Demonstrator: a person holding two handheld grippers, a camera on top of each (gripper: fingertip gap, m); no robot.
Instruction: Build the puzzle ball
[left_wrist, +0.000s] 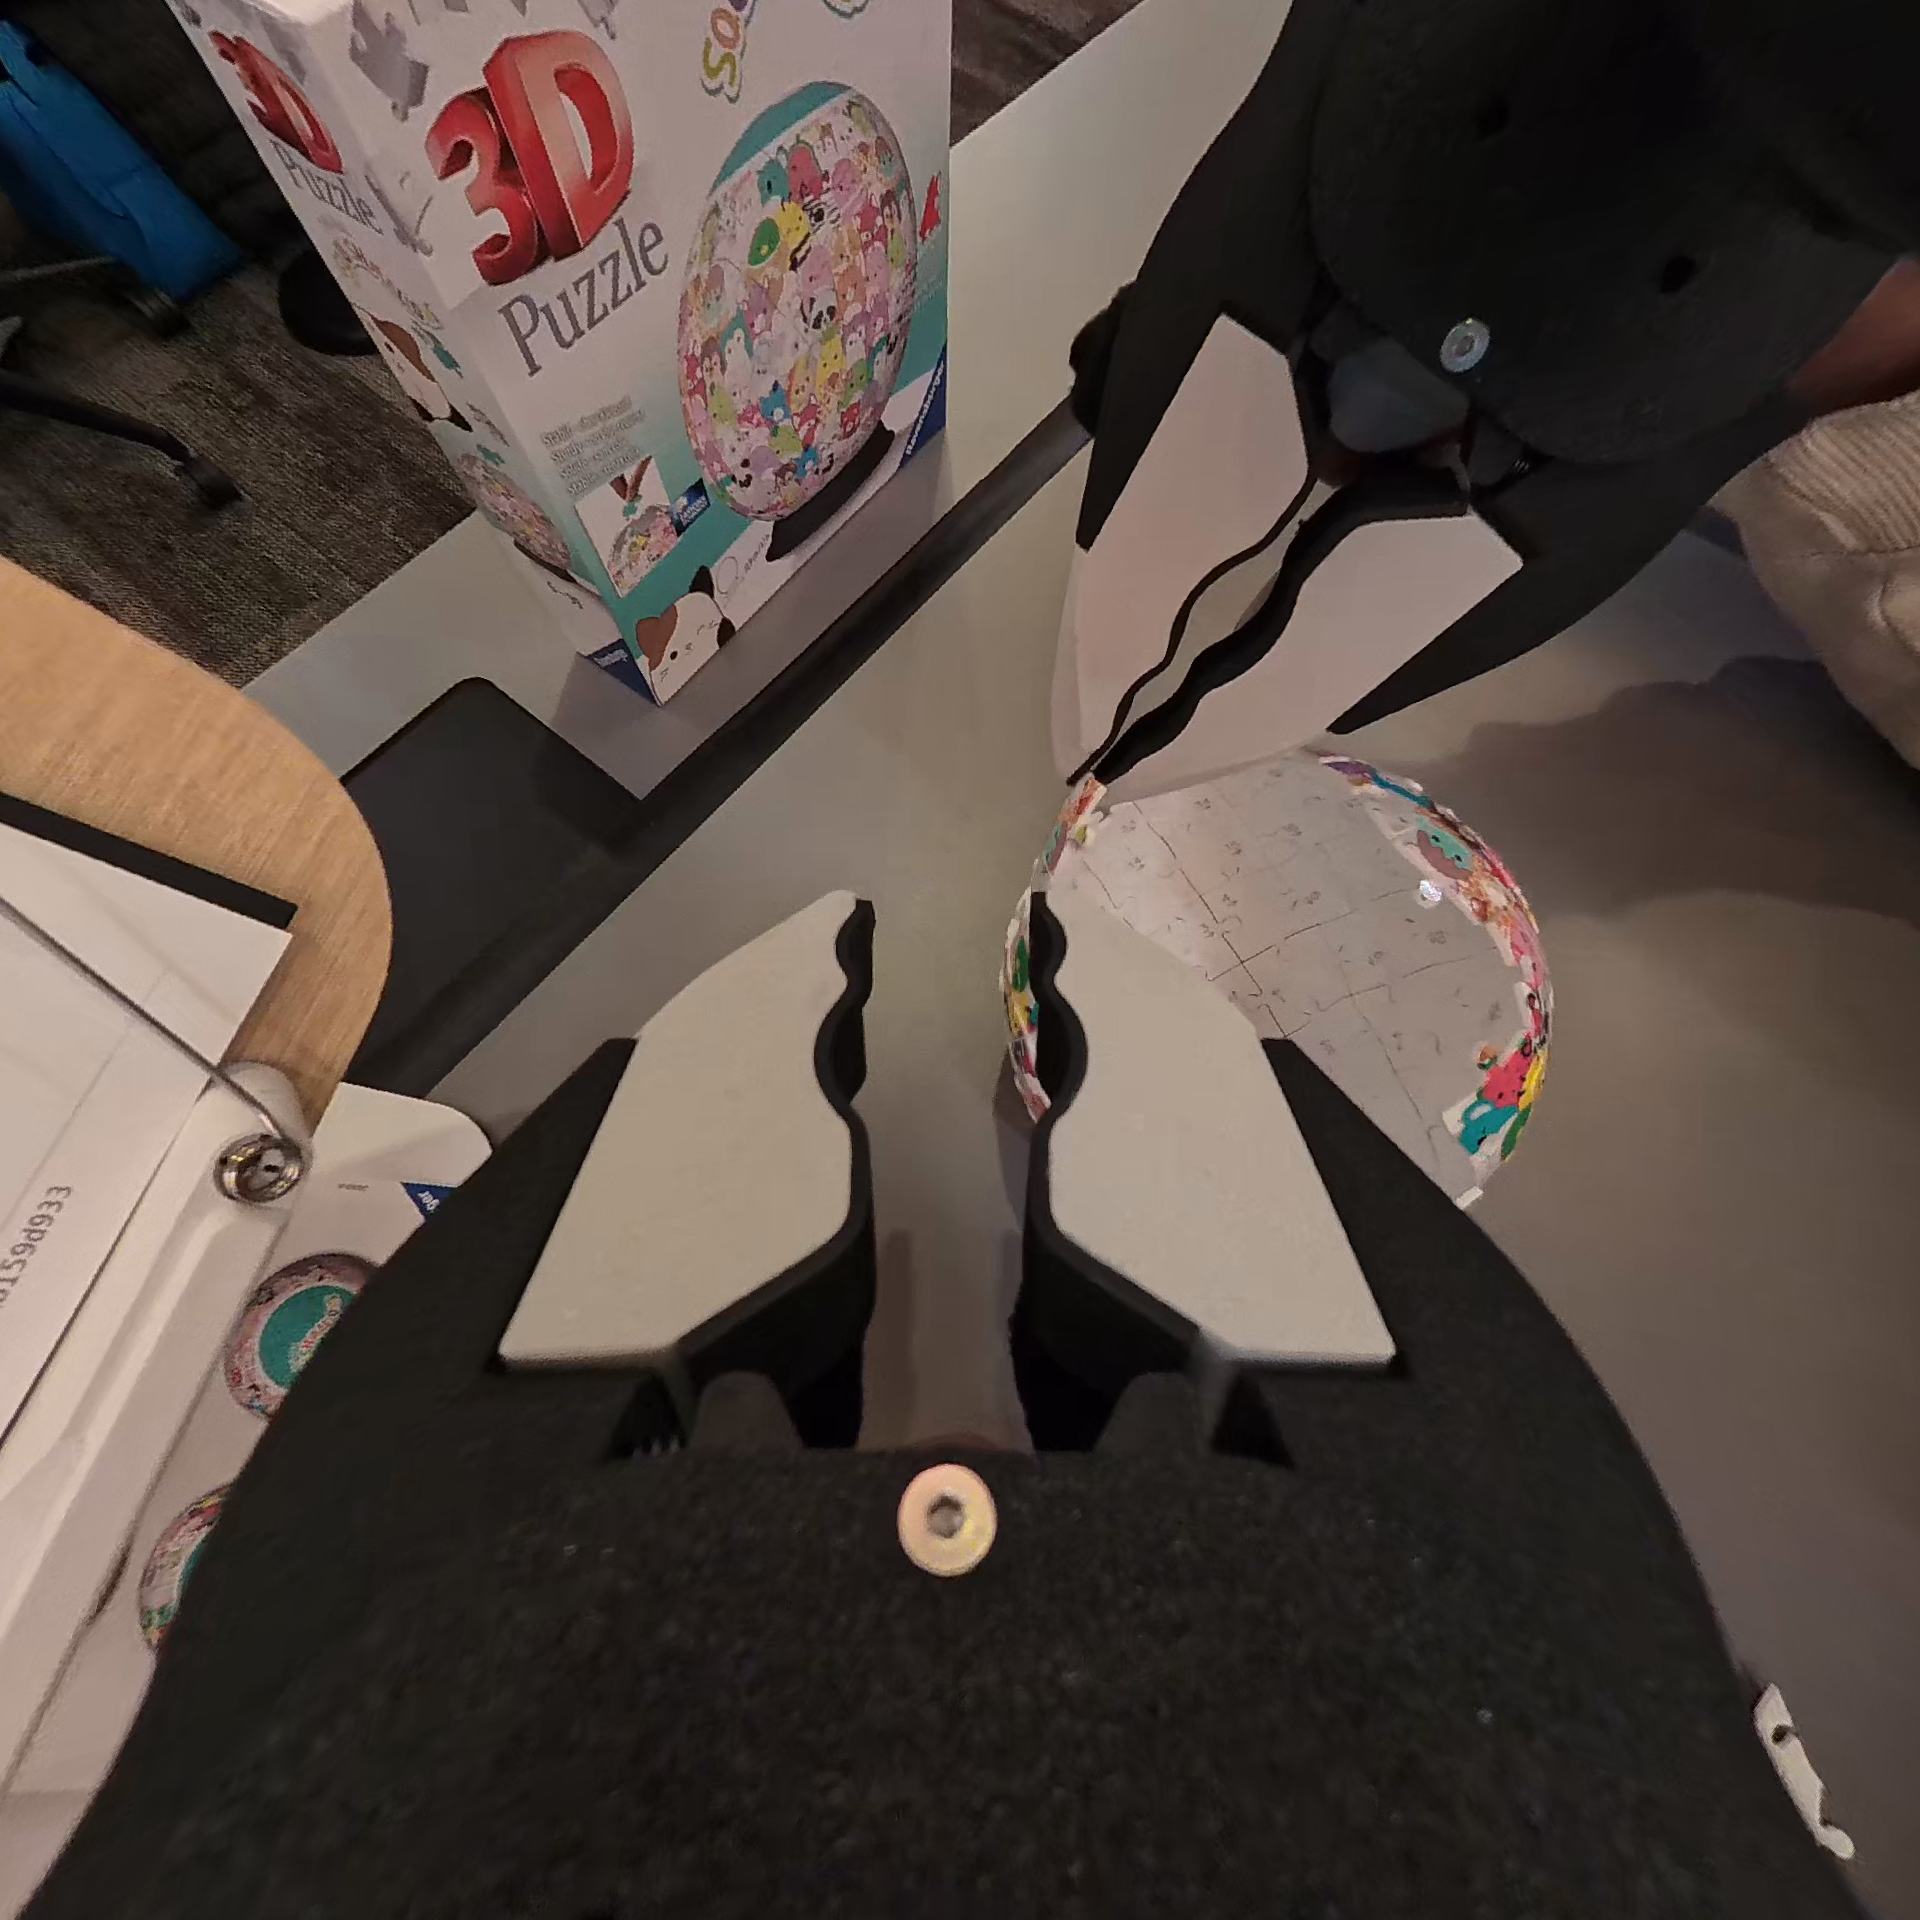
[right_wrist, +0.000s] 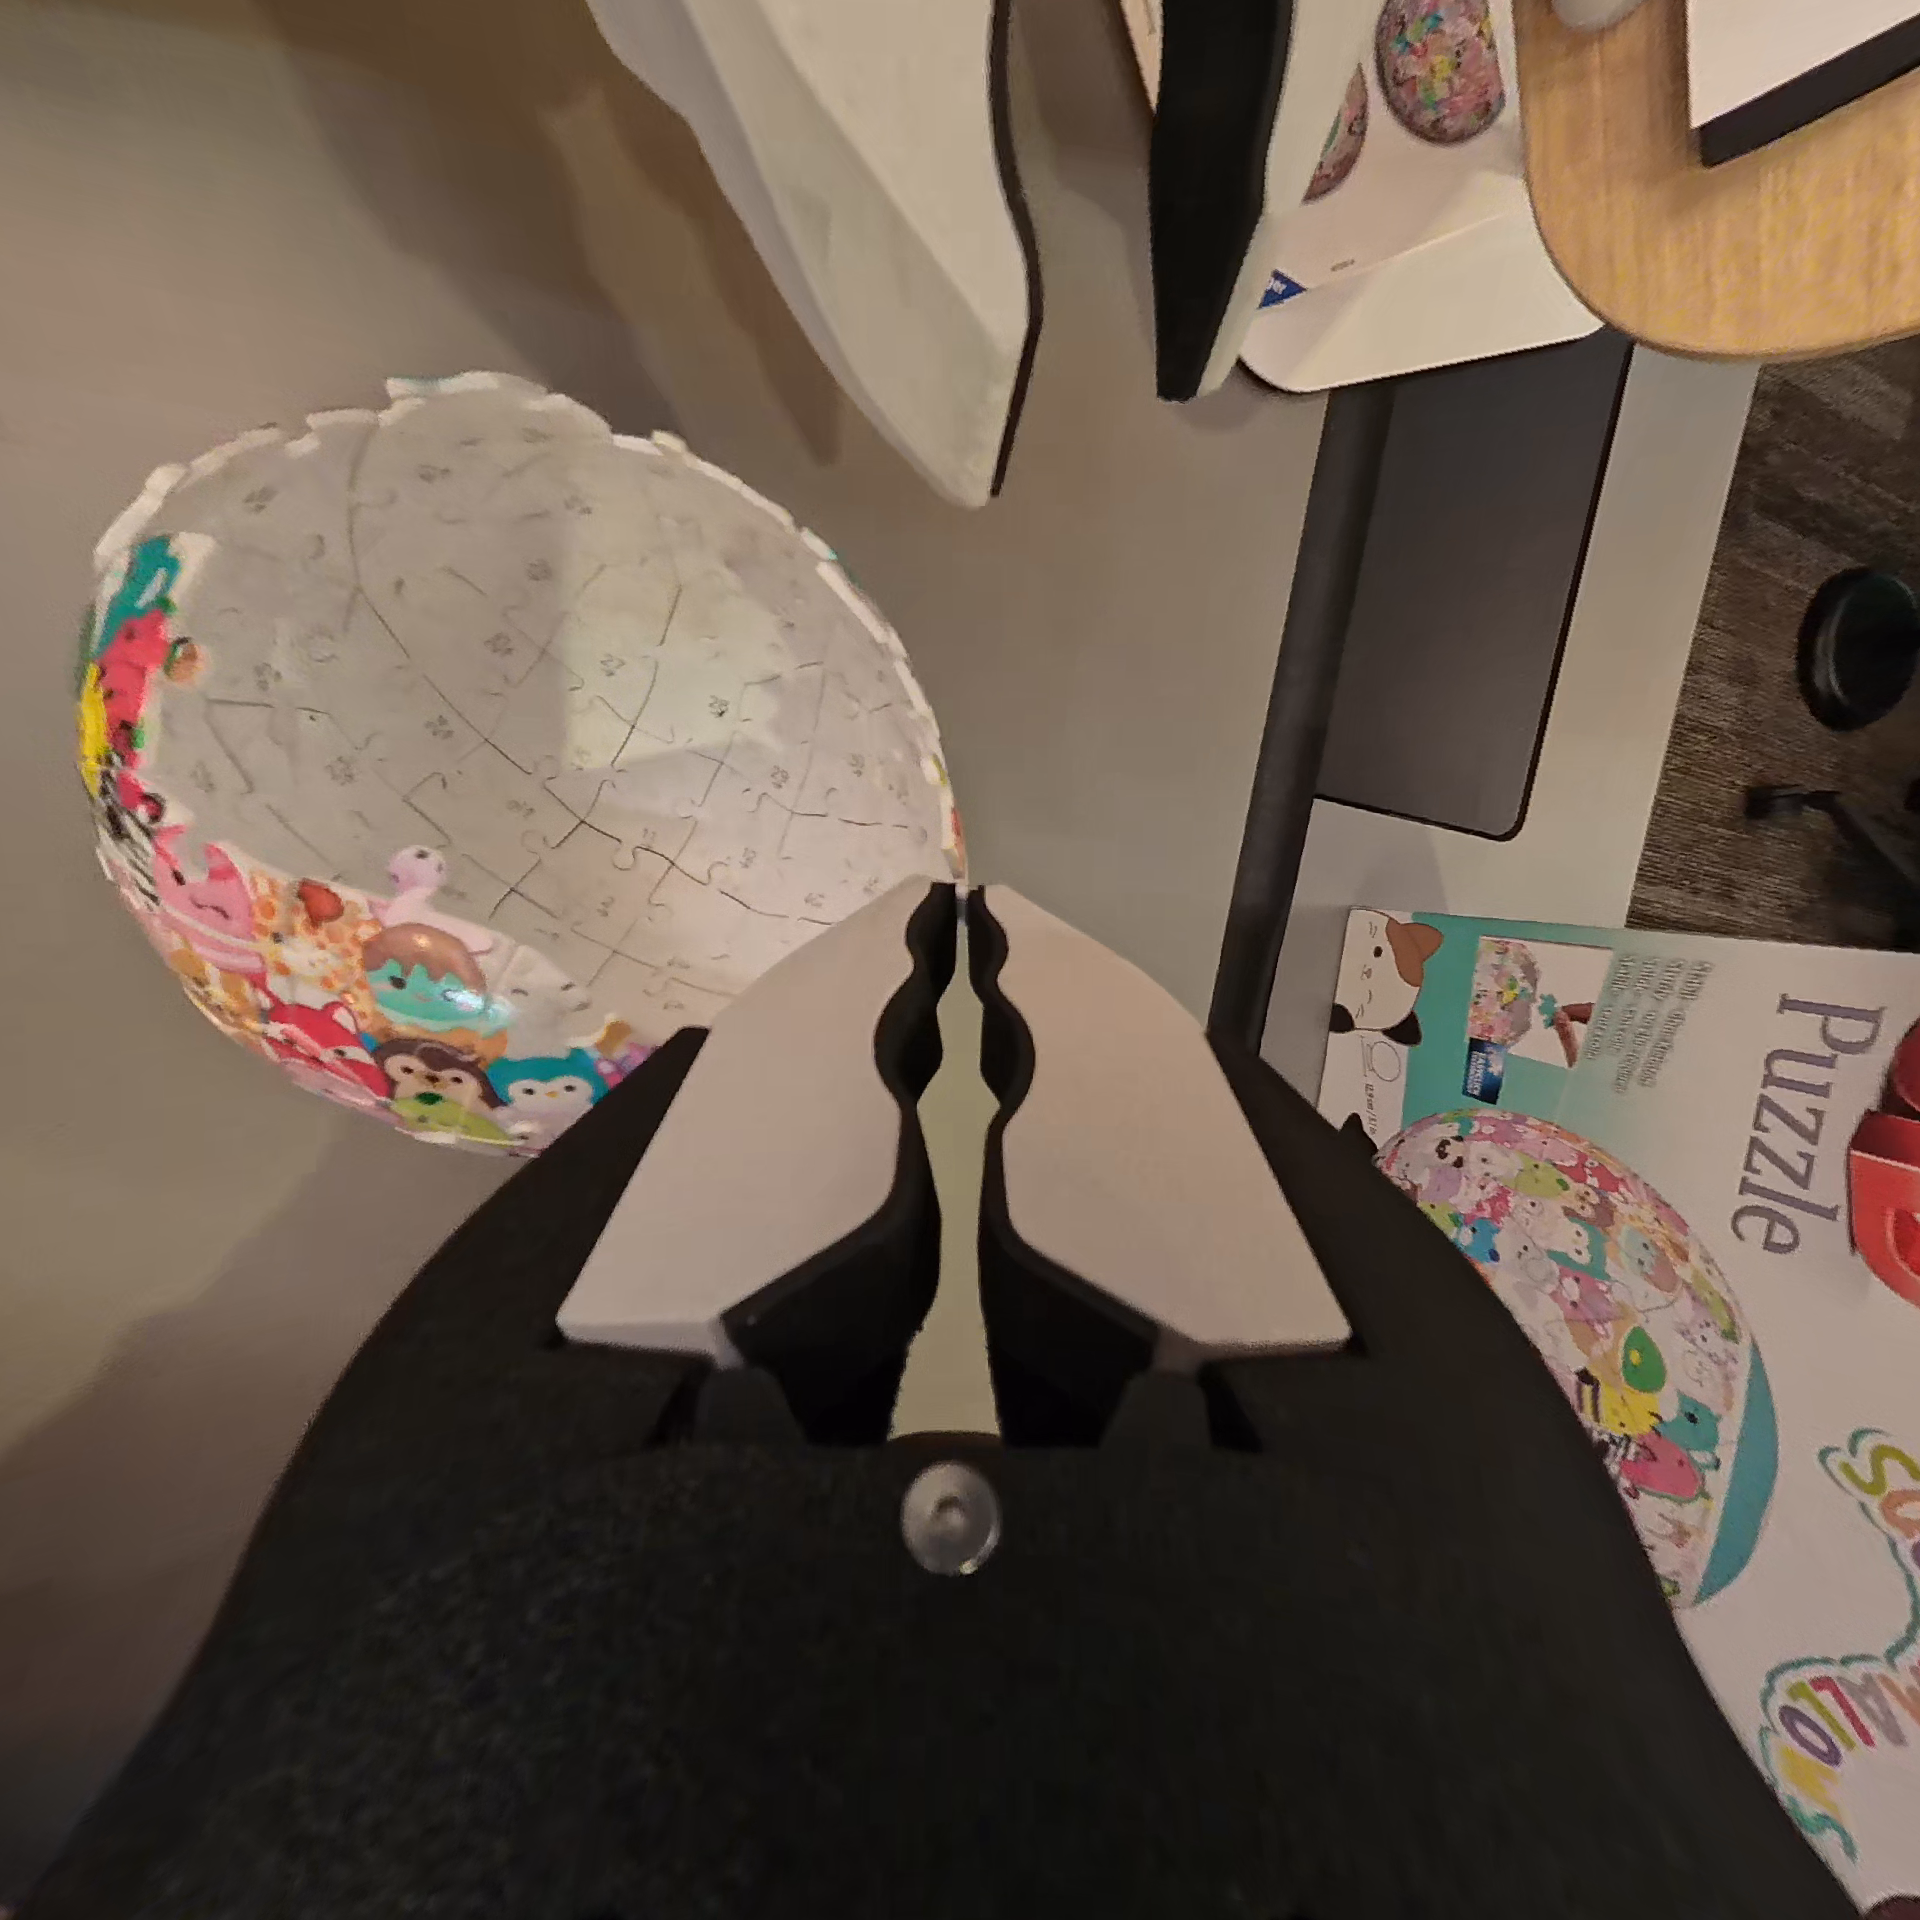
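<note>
A half-built puzzle ball (left_wrist: 1299, 956) lies on the pale table (left_wrist: 1662, 1195) as an open bowl, white numbered inside facing up and colourful cartoon print outside; it also shows in the right wrist view (right_wrist: 499, 727). My right gripper (right_wrist: 961, 896) is closed on the bowl's near rim; in the left wrist view it (left_wrist: 1089, 771) comes down from the upper right onto that rim. My left gripper (left_wrist: 948, 925) is open and empty, its right finger just beside the bowl's left edge. In the right wrist view it (right_wrist: 1081, 436) hangs above the bowl, jaws apart.
The puzzle box (left_wrist: 644, 312) stands at the table's far side, also in the right wrist view (right_wrist: 1662, 1299). A white instruction sheet with ball pictures (left_wrist: 312, 1299) lies at the left by a rounded wooden board (left_wrist: 208, 779). A dark gap (left_wrist: 831, 644) splits the tabletops. The left gripper's tips are roughly 7 centimeters from the right gripper's.
</note>
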